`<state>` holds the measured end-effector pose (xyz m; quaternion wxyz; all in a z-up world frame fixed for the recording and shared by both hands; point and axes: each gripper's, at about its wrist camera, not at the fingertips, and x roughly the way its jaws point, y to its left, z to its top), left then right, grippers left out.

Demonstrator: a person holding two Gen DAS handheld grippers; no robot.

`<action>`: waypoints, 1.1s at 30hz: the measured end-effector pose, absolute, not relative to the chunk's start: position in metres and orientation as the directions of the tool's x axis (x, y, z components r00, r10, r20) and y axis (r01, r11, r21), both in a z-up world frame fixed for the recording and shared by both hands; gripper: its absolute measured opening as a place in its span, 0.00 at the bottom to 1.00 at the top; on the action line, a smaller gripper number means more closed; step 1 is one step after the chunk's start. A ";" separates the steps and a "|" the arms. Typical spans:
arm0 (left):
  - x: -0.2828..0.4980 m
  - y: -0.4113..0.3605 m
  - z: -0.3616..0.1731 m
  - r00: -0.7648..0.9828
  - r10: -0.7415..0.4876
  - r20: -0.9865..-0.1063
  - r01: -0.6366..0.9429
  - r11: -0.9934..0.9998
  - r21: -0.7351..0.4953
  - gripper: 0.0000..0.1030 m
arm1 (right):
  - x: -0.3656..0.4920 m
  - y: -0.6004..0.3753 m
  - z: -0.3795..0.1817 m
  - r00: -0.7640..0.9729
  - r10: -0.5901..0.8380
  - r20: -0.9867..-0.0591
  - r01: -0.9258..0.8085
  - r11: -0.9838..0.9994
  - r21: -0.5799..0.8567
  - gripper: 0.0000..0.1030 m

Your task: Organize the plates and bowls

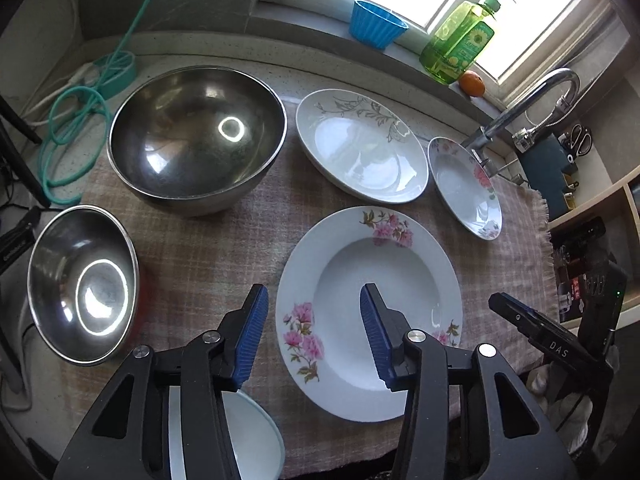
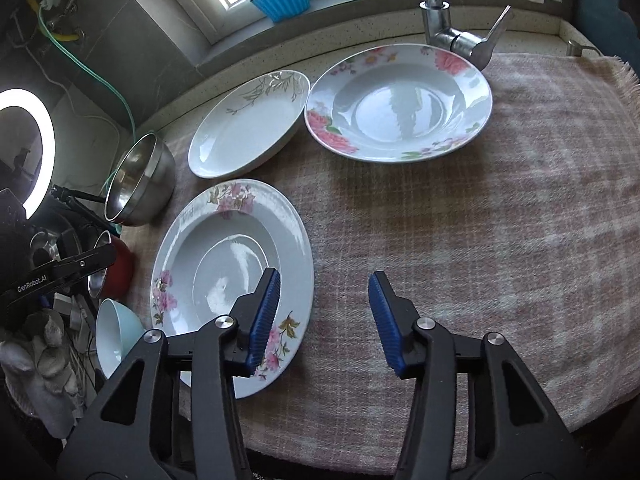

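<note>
A white plate with pink flowers (image 1: 372, 272) (image 2: 224, 264) lies nearest on the checked cloth (image 2: 480, 200). My left gripper (image 1: 314, 296) stands open over its left rim, one finger past the rim and one over the well. My right gripper (image 2: 325, 280) is open over its right rim, one pad above the plate and one above the cloth. Neither presses on anything. Behind lie a leaf-patterned plate (image 1: 360, 148) (image 2: 248, 120) and a peony plate (image 1: 464, 188) (image 2: 400, 104). To the left stand a large steel bowl (image 1: 198, 140), a small steel bowl (image 1: 84, 284) and a light blue bowl (image 1: 256, 440).
A chrome faucet (image 2: 440, 20) overhangs the peony plate. On the window sill stand a blue ribbed cup (image 1: 376, 24), a green soap bottle (image 1: 460, 40) and an orange (image 1: 472, 83). A green hose (image 1: 72, 120) coils at the far left. A ring light (image 2: 36, 152) glows left.
</note>
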<state>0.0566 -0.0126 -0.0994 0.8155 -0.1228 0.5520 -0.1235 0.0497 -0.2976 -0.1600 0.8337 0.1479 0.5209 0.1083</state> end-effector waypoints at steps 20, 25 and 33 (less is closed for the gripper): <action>0.084 -0.007 -0.146 0.171 -0.379 -0.909 0.001 0.923 -0.385 0.29 | 0.076 -0.295 -0.200 0.295 0.476 -0.829 0.013 0.865 0.501 0.26; 0.086 -0.006 -0.146 0.168 -0.375 -0.912 0.002 0.925 -0.380 0.27 | 0.080 -0.289 -0.205 0.273 0.492 -0.827 0.004 0.859 0.512 0.22; 0.087 -0.014 -0.155 0.143 -0.347 -0.927 0.015 0.937 -0.349 0.25 | 0.084 -0.281 -0.206 0.261 0.493 -0.830 -0.014 0.861 0.508 0.18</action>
